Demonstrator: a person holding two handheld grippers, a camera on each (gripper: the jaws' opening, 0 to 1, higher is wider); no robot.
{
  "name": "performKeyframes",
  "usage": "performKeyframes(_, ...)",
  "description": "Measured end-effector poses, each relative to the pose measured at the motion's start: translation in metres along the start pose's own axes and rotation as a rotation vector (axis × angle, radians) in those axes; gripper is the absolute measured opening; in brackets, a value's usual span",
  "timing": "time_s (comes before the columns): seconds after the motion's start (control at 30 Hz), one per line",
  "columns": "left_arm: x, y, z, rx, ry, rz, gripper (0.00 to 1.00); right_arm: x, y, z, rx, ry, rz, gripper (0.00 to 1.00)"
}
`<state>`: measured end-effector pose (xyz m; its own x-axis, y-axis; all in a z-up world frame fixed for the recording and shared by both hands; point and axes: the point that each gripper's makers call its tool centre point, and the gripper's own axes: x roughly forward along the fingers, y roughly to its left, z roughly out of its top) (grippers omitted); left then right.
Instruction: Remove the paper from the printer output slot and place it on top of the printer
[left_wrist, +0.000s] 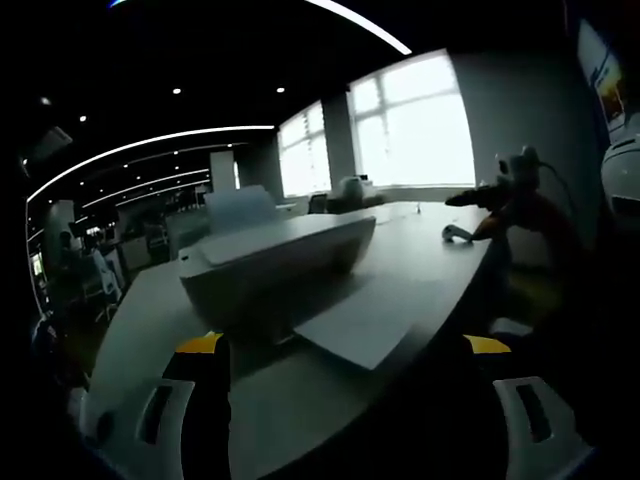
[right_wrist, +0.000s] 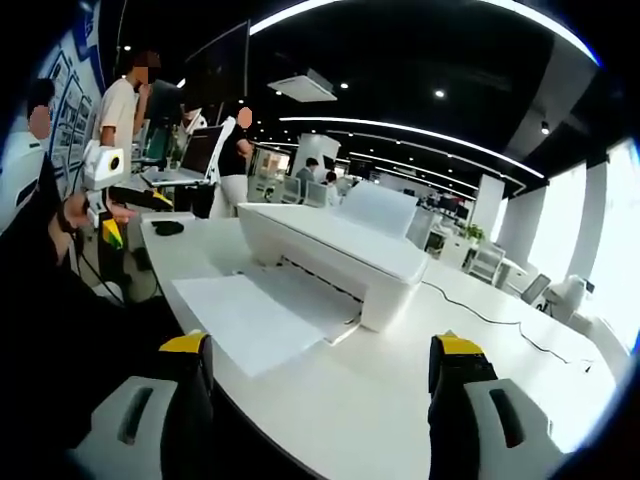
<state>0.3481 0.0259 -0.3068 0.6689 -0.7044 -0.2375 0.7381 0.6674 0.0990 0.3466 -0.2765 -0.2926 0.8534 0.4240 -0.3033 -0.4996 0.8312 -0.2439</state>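
paper: sheet (right_wrist: 262, 318) lay on the output tray of the printer (right_wrist: 335, 250), front edge jutting over the table (right_wrist: 400, 400) edge
left gripper (left_wrist: 345, 375): jaws apart, empty, short of the sheet
right gripper (right_wrist: 320, 375): jaws apart, empty
progress: nothing grasped; pull-out and placing on top both left

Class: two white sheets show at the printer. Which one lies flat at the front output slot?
The paper spread over the output tray beside the table edge; the other sheet stands upright at the printer's back.
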Motion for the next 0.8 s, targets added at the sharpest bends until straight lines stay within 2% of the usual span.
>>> performKeyframes(0.8,0.0028,-0.0013,-0.0019,0.006,0.011,-0.003,0.97,-0.0024,-0.0005,0.0032,-0.009,-0.003,-0.007,0.84)
